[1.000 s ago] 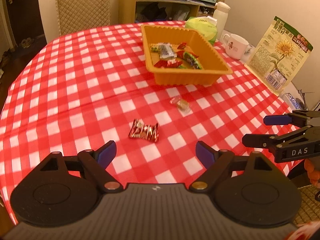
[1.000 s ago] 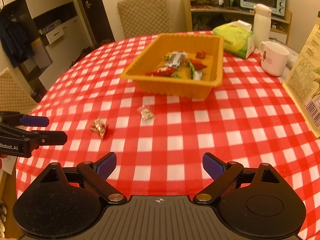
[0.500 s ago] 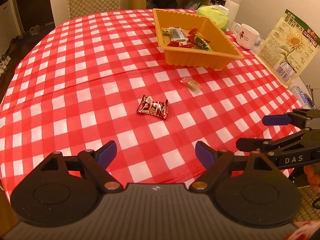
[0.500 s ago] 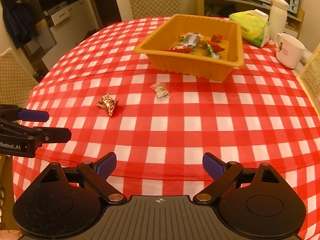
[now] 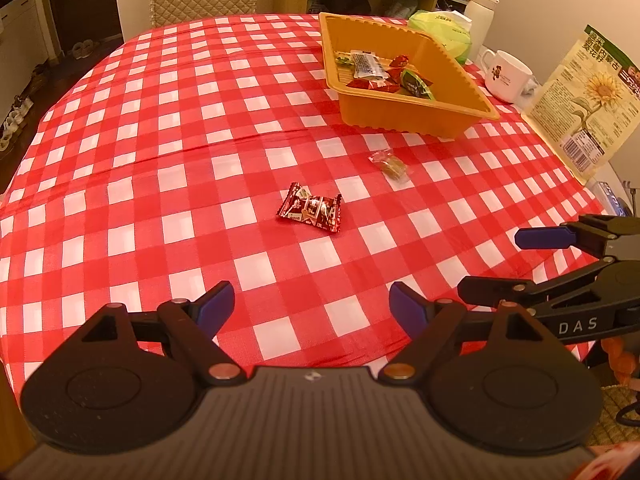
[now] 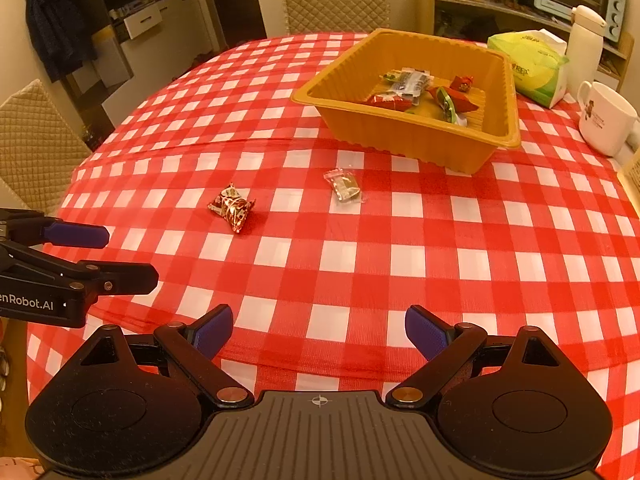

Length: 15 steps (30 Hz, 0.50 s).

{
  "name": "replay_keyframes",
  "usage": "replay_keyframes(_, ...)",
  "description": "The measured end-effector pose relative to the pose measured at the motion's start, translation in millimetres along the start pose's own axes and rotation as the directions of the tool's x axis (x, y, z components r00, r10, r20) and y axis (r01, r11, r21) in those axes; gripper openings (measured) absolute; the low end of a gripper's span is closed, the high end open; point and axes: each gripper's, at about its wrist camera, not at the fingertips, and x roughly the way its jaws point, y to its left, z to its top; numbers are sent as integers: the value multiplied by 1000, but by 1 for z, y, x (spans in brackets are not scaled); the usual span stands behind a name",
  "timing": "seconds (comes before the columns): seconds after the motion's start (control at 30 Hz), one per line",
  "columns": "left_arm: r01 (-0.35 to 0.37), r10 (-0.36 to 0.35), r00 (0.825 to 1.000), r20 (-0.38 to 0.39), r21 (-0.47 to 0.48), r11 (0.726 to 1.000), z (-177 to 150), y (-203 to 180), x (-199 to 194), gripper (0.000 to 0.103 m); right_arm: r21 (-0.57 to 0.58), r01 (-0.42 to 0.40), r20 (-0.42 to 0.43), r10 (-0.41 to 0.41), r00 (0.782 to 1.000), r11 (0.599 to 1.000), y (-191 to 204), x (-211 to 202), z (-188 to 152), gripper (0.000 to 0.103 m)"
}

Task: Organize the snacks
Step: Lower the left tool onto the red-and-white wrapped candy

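Both views have tilted lower toward the red snack (image 5: 310,208) at frame centre; my left hand-held gripper (image 5: 310,306) and right hand-held gripper (image 6: 318,330) gape empty, so pickup comes next.

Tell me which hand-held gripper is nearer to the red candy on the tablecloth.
Left. The left hand-held gripper faces the red candy straight ahead, jaws open. The right hand-held gripper sits further off, with the candy ahead and to its left.
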Motion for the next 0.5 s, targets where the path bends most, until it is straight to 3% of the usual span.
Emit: replay_keyframes(0.5,-2,2,1000,7,-41,999,11,-15,28,76,10,-3,16,3,1000,1000,-27,11,11,92)
